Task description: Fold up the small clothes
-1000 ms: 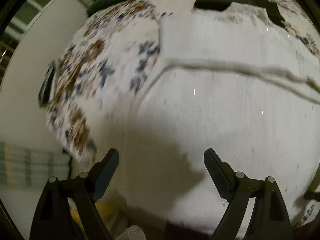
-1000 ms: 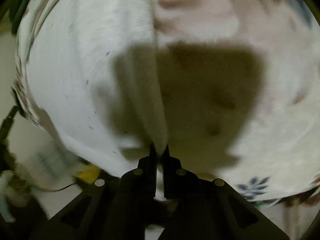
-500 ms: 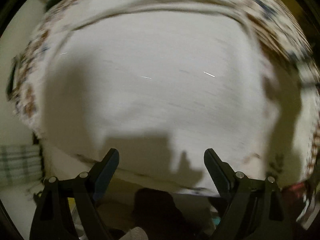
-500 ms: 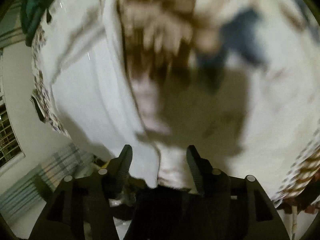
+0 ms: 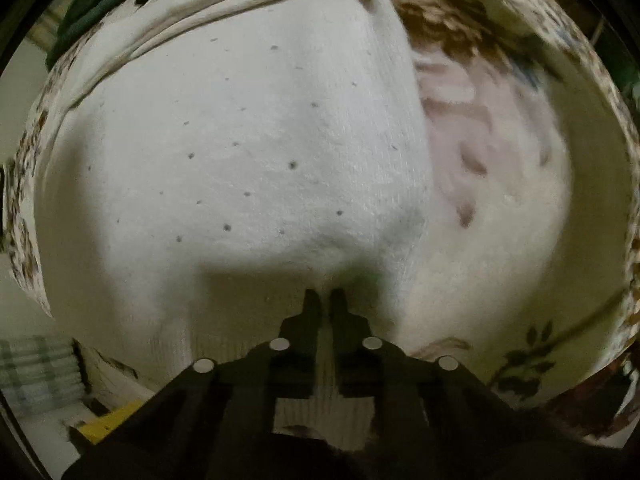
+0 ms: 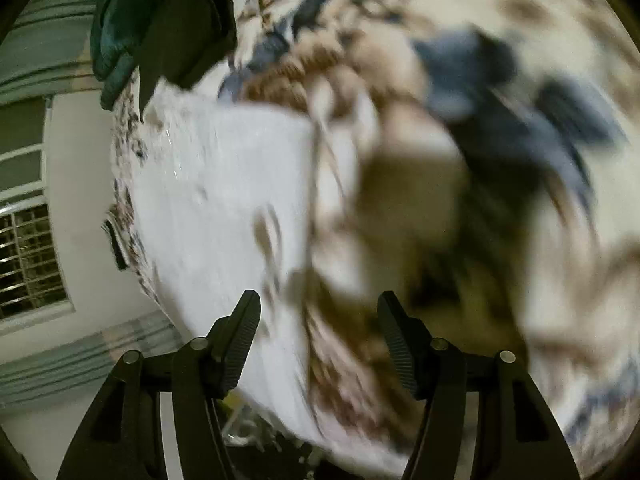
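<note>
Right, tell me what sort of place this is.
Probably a bedroom at home. A floral bedsheet fills both views, with a white garment spread on it, a barred window in a plain wall, and dark clothes heaped at the far edge.

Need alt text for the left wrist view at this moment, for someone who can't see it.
The left gripper is shut on the near edge of a white garment that fills most of the view, pinching the fabric between its black fingers. The garment lies on a floral bedspread with brown and dark blue print; a dark green cloth shows at the upper left.
</note>
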